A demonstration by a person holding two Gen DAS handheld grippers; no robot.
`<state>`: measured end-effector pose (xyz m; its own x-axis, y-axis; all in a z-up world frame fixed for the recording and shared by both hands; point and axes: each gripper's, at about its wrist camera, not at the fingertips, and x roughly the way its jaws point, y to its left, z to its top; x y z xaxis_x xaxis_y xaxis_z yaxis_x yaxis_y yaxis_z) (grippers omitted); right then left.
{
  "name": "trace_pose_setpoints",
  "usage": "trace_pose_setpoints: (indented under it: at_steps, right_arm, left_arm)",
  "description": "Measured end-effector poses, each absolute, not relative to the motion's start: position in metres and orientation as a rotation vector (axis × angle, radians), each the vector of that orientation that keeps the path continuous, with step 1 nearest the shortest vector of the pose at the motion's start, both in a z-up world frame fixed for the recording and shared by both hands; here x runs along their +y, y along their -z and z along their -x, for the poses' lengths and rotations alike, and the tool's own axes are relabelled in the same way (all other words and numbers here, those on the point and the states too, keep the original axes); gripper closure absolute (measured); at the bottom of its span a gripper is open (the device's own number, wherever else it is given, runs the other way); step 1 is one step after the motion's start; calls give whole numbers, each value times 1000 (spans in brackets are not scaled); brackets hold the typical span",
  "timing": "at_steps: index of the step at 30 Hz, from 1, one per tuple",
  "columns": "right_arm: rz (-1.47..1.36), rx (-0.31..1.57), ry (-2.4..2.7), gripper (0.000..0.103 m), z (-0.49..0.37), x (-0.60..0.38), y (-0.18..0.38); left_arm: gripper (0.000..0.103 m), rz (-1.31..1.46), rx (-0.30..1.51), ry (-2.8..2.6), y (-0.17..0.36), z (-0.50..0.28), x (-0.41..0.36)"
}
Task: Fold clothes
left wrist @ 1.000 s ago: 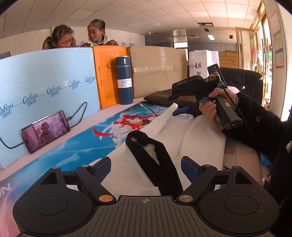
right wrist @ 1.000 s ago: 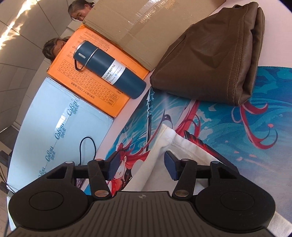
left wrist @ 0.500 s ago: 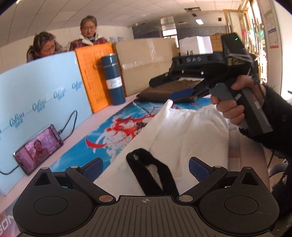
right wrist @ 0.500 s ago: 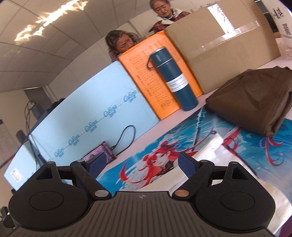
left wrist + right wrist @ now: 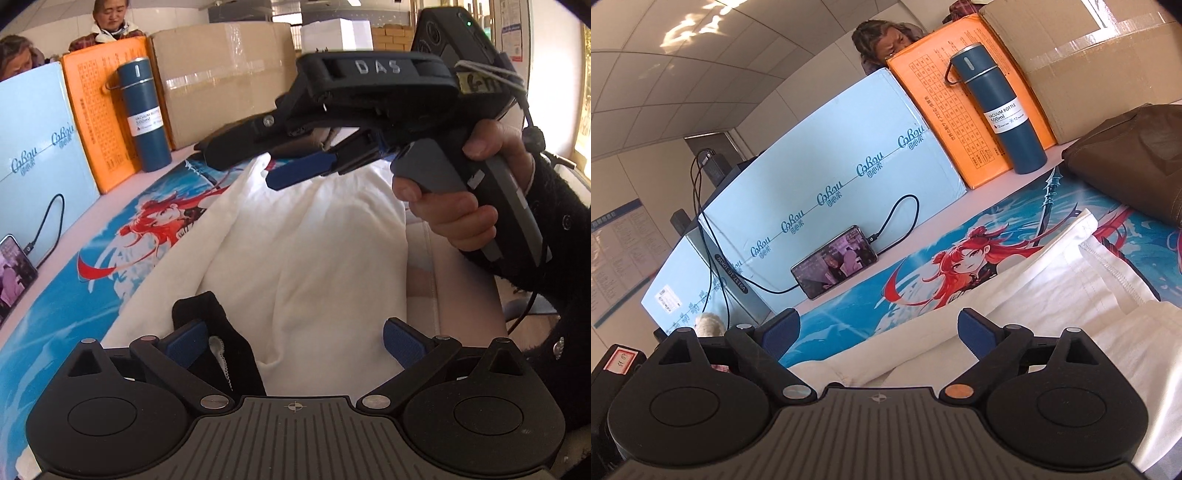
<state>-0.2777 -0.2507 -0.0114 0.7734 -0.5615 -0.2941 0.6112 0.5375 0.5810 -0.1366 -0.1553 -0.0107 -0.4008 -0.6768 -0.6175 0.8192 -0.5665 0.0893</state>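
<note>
We see a white garment (image 5: 306, 236) of soft matt cloth, creased, with a stitched hem, and a black knitted collar (image 5: 218, 332). It lies on a smooth printed mat (image 5: 923, 266) with a slight sheen. At far left, the blue flask (image 5: 1001, 110) looks like satin-finished metal with a paper label. Beside it stand a matt cardboard box (image 5: 225, 77) sealed with glossy tape and an orange printed carton (image 5: 960, 110). The brown bag (image 5: 1137, 155) at right looks like smooth leather. Both grippers, left (image 5: 295, 338) and right (image 5: 879, 330), are matt black plastic with textured blue pads (image 5: 400, 338).
</note>
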Motion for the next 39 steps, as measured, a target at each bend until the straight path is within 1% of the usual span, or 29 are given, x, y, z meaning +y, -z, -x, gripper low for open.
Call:
trace_pose_setpoints:
  at_steps: [4, 5, 10, 14, 18, 22, 28, 33, 37, 39]
  right_arm:
    - [-708, 73, 707, 10, 291, -250, 13]
    - [-707, 71, 709, 9, 295, -250, 14]
    - [-758, 60, 721, 9, 305, -257, 18]
    - [-754, 47, 748, 9, 319, -262, 16]
    - [-717, 38, 815, 9, 347, -274, 10]
    - [-632, 61, 858, 9, 378, -298, -1]
    - [-639, 193, 717, 8, 378, -358, 2]
    - [-661, 298, 618, 8, 350, -395, 14]
    - [-653, 365, 645, 9, 335, -415, 28]
    - [-620, 383, 674, 12, 331, -418, 33]
  left_arm:
    - [0, -625, 217, 1940, -10, 135, -140]
    - [0, -590, 226, 1869, -13, 134, -142]
    - [0, -508, 501, 1678, -6, 127, -170]
    - [0, -639, 610, 1624, 17, 132, -188]
    - [0, -665, 533, 1571, 15, 146, -178]
    - [0, -633, 332, 1519, -2, 184, -160]
    - [0, -634, 141, 1642, 11, 264, -158]
    - [0, -738, 81, 1658, 32, 307, -185]
    - [0, -763, 56, 1626, 38, 322, -205]
    - [0, -766, 55, 1623, 39, 325, -214]
